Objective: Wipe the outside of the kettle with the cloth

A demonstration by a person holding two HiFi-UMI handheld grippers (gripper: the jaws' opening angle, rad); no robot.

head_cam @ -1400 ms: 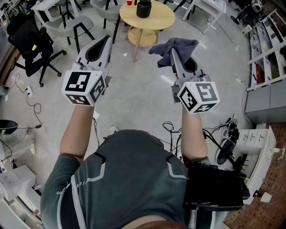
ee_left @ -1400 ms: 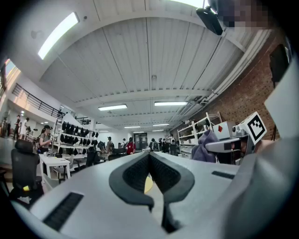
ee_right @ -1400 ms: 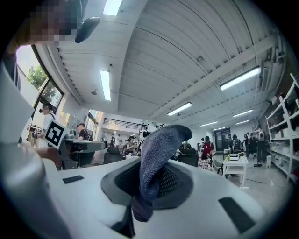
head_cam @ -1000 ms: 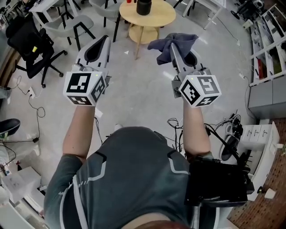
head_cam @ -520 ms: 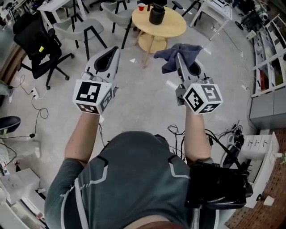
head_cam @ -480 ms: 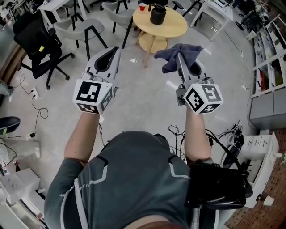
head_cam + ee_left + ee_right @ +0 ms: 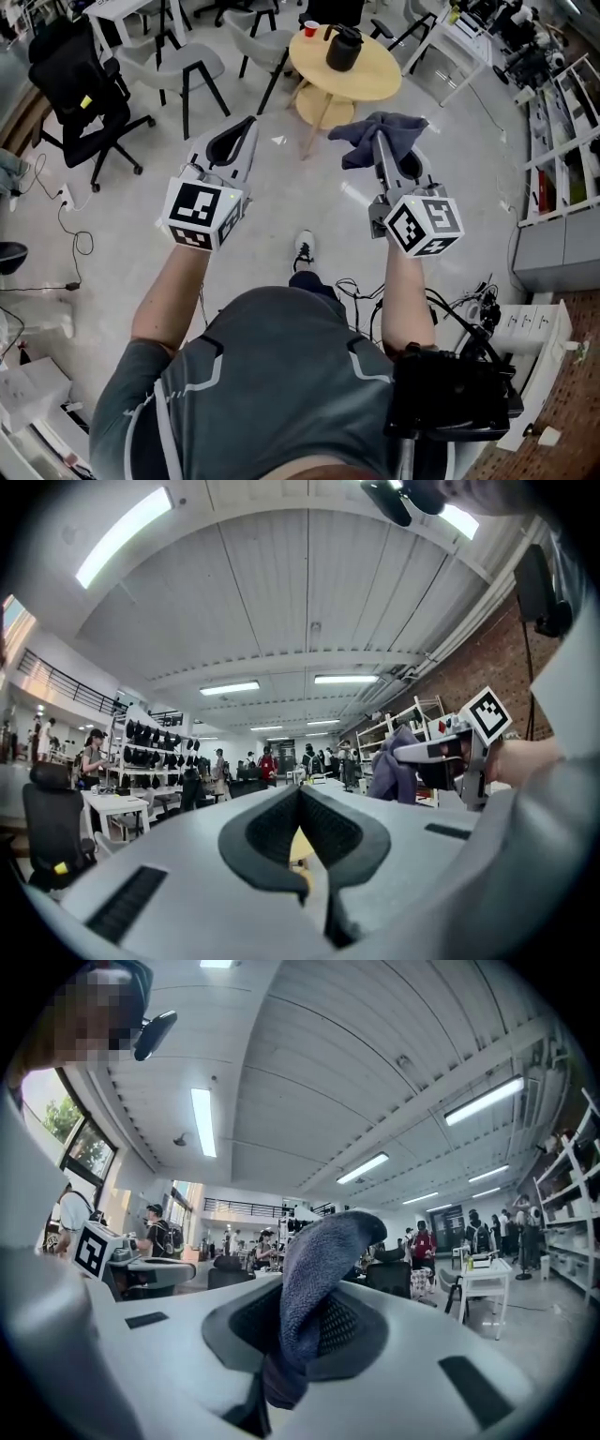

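The black kettle (image 7: 344, 49) stands on a round yellow table (image 7: 370, 77) at the top of the head view, well beyond both grippers. My right gripper (image 7: 378, 137) is held out in the air, shut on a blue-grey cloth (image 7: 380, 134) that drapes over its tip. In the right gripper view the cloth (image 7: 317, 1279) hangs up and over between the jaws. My left gripper (image 7: 250, 122) is shut with nothing in it, level with the right and apart from it. Its closed jaws (image 7: 300, 791) show in the left gripper view, with the cloth (image 7: 394, 769) off to the right.
A red cup (image 7: 310, 28) stands on the table beside the kettle. A grey chair (image 7: 186, 62) and a black office chair (image 7: 67, 73) stand at the left. White shelves (image 7: 562, 103) line the right wall. Cables (image 7: 459, 291) lie on the floor near my right side.
The table and kettle have come lower and nearer in the head view as the person steps forward; a foot now shows. Both grippers keep their pose, the cloth still held.
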